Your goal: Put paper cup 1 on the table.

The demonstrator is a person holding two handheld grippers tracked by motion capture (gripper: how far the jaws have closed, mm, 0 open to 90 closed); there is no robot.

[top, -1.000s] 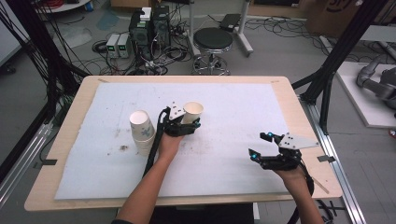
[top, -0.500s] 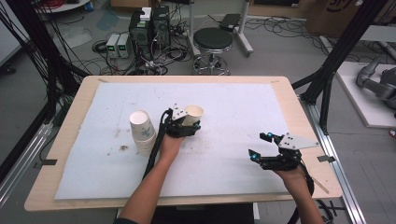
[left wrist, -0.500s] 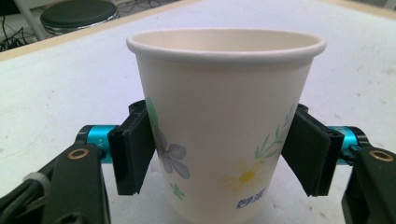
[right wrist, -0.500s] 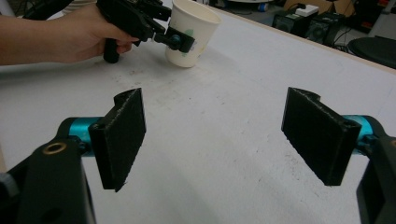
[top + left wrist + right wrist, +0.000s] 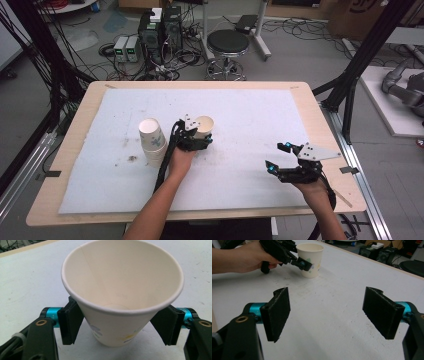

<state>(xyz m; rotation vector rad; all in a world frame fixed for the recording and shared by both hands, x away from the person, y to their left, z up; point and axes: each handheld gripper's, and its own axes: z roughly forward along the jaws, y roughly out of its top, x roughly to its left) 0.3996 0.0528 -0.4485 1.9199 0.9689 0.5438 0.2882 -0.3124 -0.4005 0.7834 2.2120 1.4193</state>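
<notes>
Left gripper [image 5: 199, 140] clamps the paper cup [image 5: 204, 127] between both pads, low on its wall. Cup stands upright near the white mat's [image 5: 250, 115] centre, long axis vertical, mouth upward, just right of the cup stack [image 5: 151, 141]. Right gripper [image 5: 281, 157] hovers spread wide, holding nothing.

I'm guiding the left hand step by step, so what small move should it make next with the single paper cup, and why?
Probably lift it a little. The left gripper has both pads against the paper cup, which looks upright and empty on the white mat. The cup stack stands close beside it; the right gripper is open, well apart.
</notes>
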